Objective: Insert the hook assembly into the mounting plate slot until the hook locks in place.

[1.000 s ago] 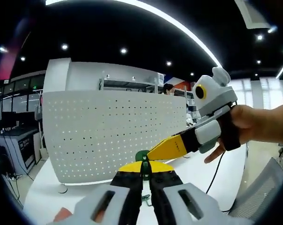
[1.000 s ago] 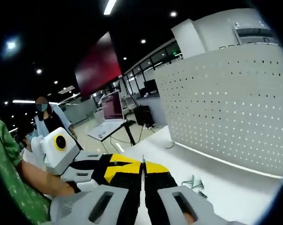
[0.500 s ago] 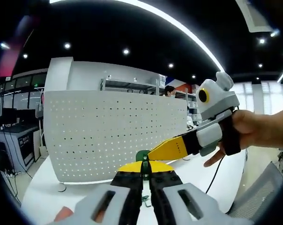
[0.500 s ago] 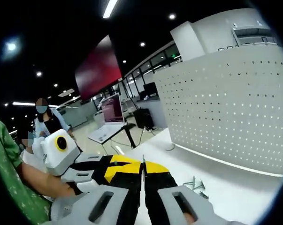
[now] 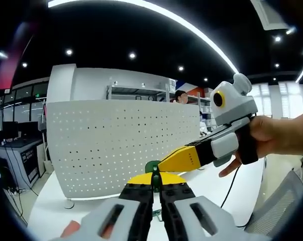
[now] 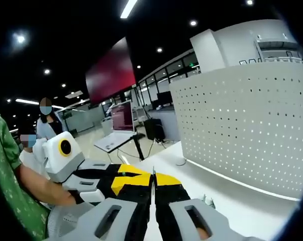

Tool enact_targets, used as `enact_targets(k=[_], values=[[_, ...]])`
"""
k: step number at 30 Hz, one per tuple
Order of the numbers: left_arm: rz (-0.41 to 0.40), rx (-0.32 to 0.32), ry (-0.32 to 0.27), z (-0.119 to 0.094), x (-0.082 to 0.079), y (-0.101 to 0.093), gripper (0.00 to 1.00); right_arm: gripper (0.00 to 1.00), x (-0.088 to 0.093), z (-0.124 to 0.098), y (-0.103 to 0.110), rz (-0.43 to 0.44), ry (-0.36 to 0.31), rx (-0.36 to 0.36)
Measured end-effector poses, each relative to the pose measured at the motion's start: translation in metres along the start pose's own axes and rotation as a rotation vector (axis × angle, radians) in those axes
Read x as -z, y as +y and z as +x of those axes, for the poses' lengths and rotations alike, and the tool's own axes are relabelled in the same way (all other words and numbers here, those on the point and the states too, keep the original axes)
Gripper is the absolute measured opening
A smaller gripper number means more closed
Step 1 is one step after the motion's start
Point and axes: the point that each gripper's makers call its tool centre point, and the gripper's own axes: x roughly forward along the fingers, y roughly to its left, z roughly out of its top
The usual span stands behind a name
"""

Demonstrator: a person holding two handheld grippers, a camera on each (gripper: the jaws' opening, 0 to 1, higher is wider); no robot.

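Left gripper [image 5: 155, 176] held up off white table [image 5: 51, 208], 2 yellow-tipped jaws pressed together on small green part [image 5: 152, 166], partly hidden. Right gripper [image 5: 164, 164], in person's hand [image 5: 272, 140], comes in from right, its yellow tip touching same green part. Right gripper view: right gripper's [image 6: 153, 176] jaws closed flat together; what lies between, cannot tell. Small metal hook pieces [image 6: 207, 201] lie on table just beyond. White perforated panel [image 5: 121, 145] stands upright behind on table.
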Motion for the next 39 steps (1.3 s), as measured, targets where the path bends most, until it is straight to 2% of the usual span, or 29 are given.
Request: enact_targets(k=[7,14,25,39], values=[[0.016,-0.002,-0.001,0.0002,-0.0003,0.0003,0.02,0.03,-0.0006,-0.0003,-0.0013,-0.003,0.006,0.015],[0.015,-0.004,-0.003,0.0004,-0.0011,0.0008,0.02,0.0,-0.0017,0.0001,-0.0019,-0.025,0.001,0.016],[-0.048,-0.01,-0.017,0.002,-0.0042,0.0046,0.02,0.0,-0.0054,-0.0003,-0.0004,-0.053,-0.037,0.003],[0.01,-0.008,-0.011,0.0037,-0.0052,0.0019,0.02,0.04,-0.006,-0.0032,-0.0052,-0.037,-0.022,0.025]])
